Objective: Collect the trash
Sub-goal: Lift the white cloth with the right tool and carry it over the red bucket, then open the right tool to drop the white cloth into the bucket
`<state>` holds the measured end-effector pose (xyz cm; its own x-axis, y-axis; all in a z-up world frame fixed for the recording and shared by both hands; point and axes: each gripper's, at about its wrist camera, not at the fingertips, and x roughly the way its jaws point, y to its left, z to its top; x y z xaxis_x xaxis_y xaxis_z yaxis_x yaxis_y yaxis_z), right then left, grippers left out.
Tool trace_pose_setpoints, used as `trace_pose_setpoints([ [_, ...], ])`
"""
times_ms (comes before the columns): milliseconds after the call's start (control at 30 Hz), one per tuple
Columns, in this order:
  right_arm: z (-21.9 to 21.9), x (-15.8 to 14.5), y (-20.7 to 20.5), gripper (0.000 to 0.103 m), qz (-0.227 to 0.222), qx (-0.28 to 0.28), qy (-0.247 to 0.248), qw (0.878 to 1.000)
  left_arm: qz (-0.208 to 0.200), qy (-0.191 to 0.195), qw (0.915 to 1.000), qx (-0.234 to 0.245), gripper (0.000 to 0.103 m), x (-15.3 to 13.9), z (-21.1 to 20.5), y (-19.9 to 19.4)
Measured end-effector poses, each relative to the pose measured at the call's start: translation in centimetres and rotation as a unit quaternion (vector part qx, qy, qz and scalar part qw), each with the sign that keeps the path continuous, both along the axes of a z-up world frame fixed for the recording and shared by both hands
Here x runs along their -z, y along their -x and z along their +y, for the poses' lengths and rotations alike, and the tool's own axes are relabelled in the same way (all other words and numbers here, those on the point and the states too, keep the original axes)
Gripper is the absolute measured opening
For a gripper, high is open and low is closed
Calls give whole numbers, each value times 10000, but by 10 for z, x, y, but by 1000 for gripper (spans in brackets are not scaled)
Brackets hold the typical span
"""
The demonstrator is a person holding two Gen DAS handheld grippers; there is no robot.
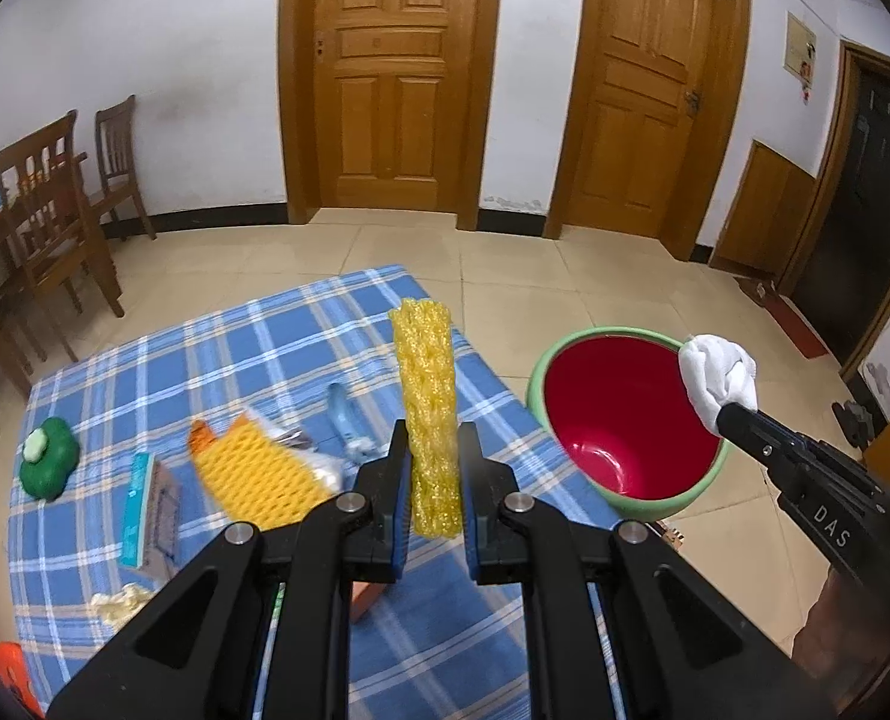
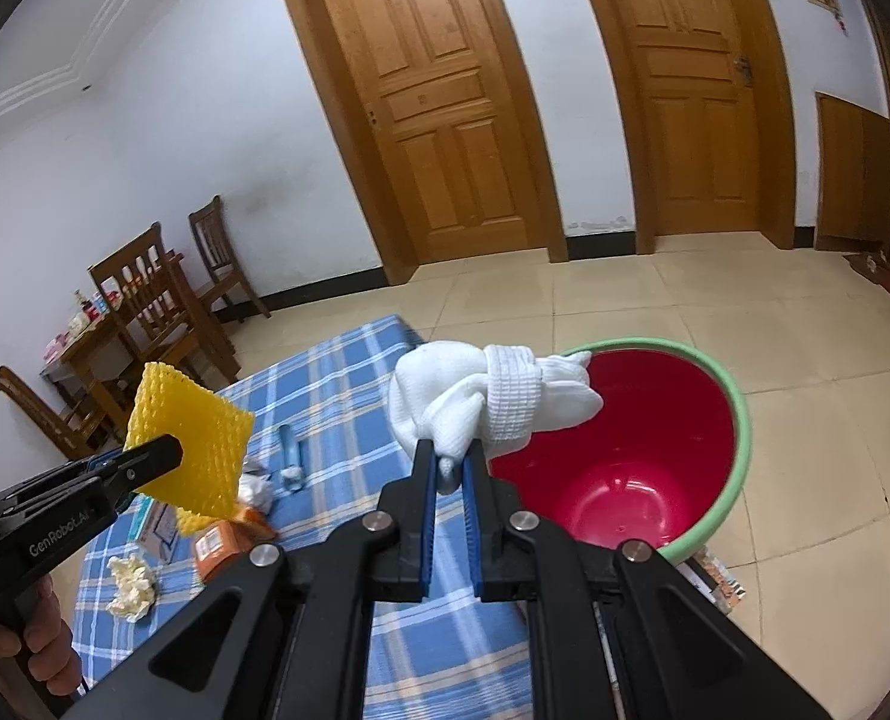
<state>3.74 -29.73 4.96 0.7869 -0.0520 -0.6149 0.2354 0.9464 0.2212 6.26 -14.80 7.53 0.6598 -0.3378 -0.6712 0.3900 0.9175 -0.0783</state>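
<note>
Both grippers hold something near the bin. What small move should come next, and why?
Probably open the right gripper to drop the white sock: it already hangs at the rim of the red bin, which looks empty. The left gripper holds the yellow foam net above the table.

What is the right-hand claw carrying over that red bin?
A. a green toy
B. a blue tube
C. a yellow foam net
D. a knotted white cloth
D: the right claw is pinched on a knotted white cloth, held at the rim of the red bin; the yellow foam net is in the left claw.
</note>
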Motion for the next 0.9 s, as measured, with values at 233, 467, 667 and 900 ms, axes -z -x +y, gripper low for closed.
trace_pose_setpoints([
  [233, -34, 7, 3, 10, 51, 287, -82, 9995, 53, -129, 9995, 272, 13, 5, -41, -12],
  [467, -70, 25, -3, 10, 200, 512, -268, 9981, 51, -174, 9980, 602, 13, 12, -80, -26],
  [667, -101, 46, -10, 10, 361, 705, -500, 9956, 225, -114, 9947, 998, 13, 26, -115, -39],
  [900, -124, 69, -15, 10, 557, 835, -659, 9928, 468, -189, 9915, 1200, 13, 52, -149, -53],
])
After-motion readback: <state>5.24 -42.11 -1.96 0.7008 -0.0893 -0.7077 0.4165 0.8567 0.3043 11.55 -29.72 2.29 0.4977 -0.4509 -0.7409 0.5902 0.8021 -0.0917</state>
